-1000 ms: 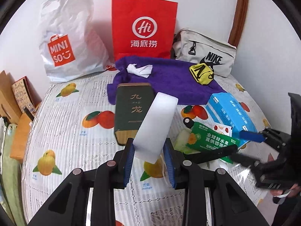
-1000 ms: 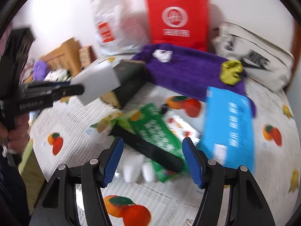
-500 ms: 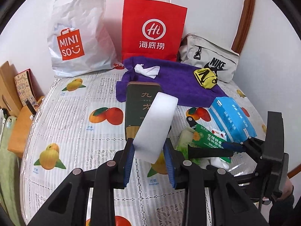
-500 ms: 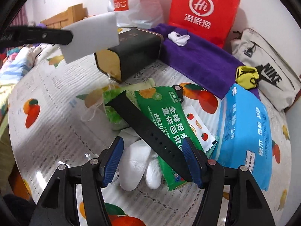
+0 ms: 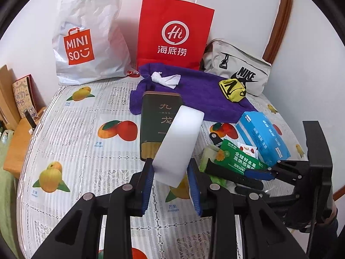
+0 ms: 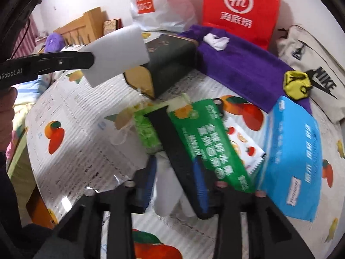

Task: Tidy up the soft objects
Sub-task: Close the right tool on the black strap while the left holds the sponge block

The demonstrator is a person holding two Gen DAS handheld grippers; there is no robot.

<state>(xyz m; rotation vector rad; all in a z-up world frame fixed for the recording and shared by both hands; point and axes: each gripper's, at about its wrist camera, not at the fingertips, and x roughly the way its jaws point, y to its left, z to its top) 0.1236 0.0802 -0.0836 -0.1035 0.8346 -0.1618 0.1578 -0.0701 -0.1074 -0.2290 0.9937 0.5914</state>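
So the left gripper (image 5: pixel 171 185) is clamped on a white sponge block (image 5: pixel 179 142), holding it up off the table (image 5: pixel 86 161) in front of a dark green tin (image 5: pixel 154 120); the sponge sticks out past the blue pads. The right gripper (image 6: pixel 175 185) is down low at the pile on the right side, its pads closed in around a black strap (image 6: pixel 172 144) and something white (image 6: pixel 167 185) under it, but it's blurry so I can't tell if it's actually gripping. A green packet (image 6: pixel 207 142) lies touching the strap, and a blue tissue pack (image 6: pixel 291 157) sits just beside that; behind them a purple towel (image 5: pixel 200 95) has a crumpled tissue (image 5: pixel 166 78) and a yellow pouch (image 5: pixel 232 89) on it.
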